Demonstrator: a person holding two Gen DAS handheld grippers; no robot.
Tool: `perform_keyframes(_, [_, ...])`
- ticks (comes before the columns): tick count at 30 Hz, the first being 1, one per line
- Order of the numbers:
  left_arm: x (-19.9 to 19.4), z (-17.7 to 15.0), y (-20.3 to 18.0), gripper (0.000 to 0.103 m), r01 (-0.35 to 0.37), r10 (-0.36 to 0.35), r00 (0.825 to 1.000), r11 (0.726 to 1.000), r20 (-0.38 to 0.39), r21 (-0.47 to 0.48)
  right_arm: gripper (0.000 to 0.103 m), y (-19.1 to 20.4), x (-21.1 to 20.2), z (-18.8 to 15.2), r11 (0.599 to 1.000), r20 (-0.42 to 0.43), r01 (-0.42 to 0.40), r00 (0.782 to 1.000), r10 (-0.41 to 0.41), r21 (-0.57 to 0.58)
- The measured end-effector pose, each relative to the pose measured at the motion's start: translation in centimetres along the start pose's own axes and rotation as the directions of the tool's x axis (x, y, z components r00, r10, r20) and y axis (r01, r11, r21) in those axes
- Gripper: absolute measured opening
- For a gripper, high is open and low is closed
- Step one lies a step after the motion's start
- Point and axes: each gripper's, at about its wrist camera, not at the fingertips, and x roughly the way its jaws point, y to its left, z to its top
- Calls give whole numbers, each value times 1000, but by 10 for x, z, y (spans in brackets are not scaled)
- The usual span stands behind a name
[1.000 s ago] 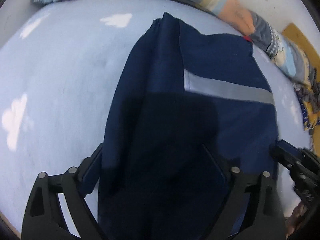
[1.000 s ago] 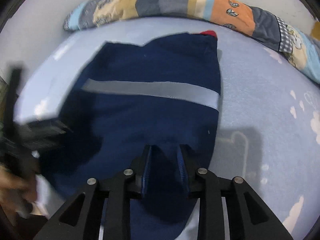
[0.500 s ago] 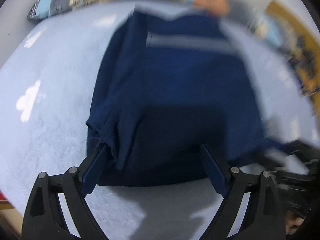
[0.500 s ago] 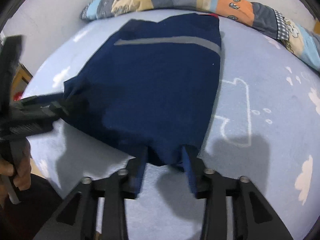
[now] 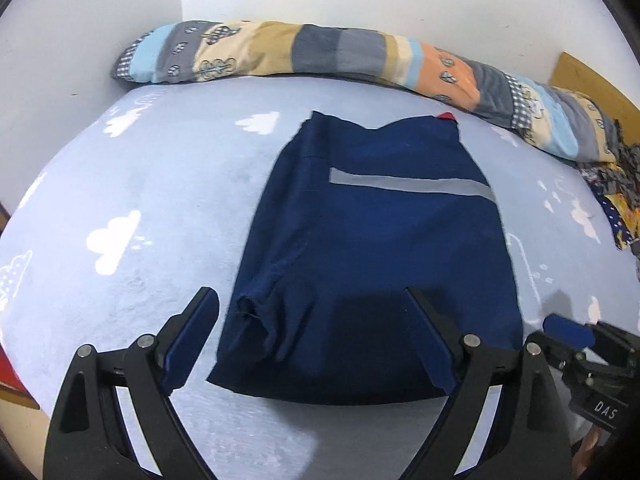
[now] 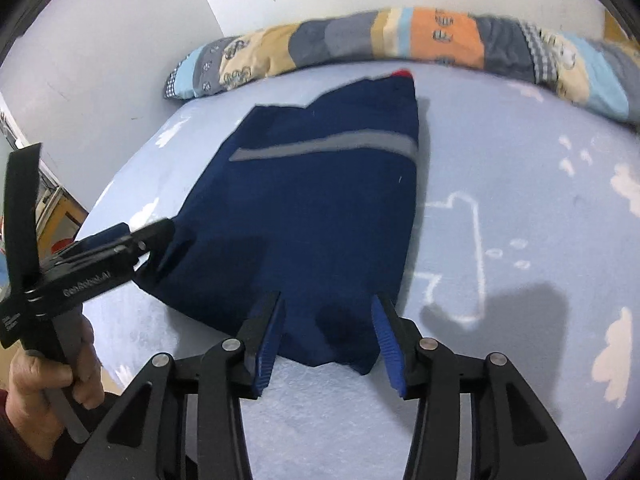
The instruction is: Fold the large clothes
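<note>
Left wrist view: the garment (image 5: 384, 248) lies flat on the bed (image 5: 160, 208), folded into a tall block with a grey stripe (image 5: 412, 184) across its far part and a red tab at the far edge. The left gripper (image 5: 312, 340) hangs over the near hem, its jaws spread wide and holding nothing. A small bunch of cloth sits rumpled at the near left corner. The side folds look done; a fold bringing the near hem toward the far edge likely remains. The bed is bare to the left; the bolster (image 5: 320, 52) lines the far side.

Right wrist view: the right gripper (image 6: 328, 336) straddles the garment's (image 6: 312, 208) near right corner, jaws apart, gripping nothing. The left gripper (image 6: 160, 236) shows at the near left corner, beside a hand (image 6: 44, 372). To the right the bed (image 6: 520, 184) is open, leaving room; the wall and bolster (image 6: 400, 40) bound the far end.
</note>
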Motion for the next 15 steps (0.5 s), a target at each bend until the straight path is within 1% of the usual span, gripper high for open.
perform_keyframes(2, [0,-12,-1,92,-7,7,1000,1000,-13,-2,46,1,7,-3,1000,-21,0,1000,0,-7])
perform_keyframes(3, [2,-12,-3,92,-8,9,1000,1000,-21,4,48,4,14,-5,1000,-43,6,999,-7,-23])
perform_keyframes(5, [2,-12,-8,92,-15,15,1000,1000,-1,22,49,6,25,-10,999,-86,-4,996,1,-33])
perform_keyframes(7, [1,-11,-11,92,-19,18,1000,999,13,32,50,12,29,-14,996,-74,37,996,-43,-82])
perform_keyframes(9, [-2,-11,-12,92,-10,9,1000,1000,20,28,50,16,27,-16,991,-64,48,996,-57,-124])
perform_keyframes(10, [-4,-12,-13,92,-7,6,1000,1000,25,26,48,15,23,-16,991,-55,47,997,-54,-123])
perform_keyframes(12, [-5,-12,-15,92,1,-2,999,1000,33,28,47,13,8,-18,995,-10,9,1000,-10,-104])
perform_keyframes(15, [-7,-14,-16,92,-4,2,999,999,38,43,47,10,-8,-17,995,60,20,998,-14,-101])
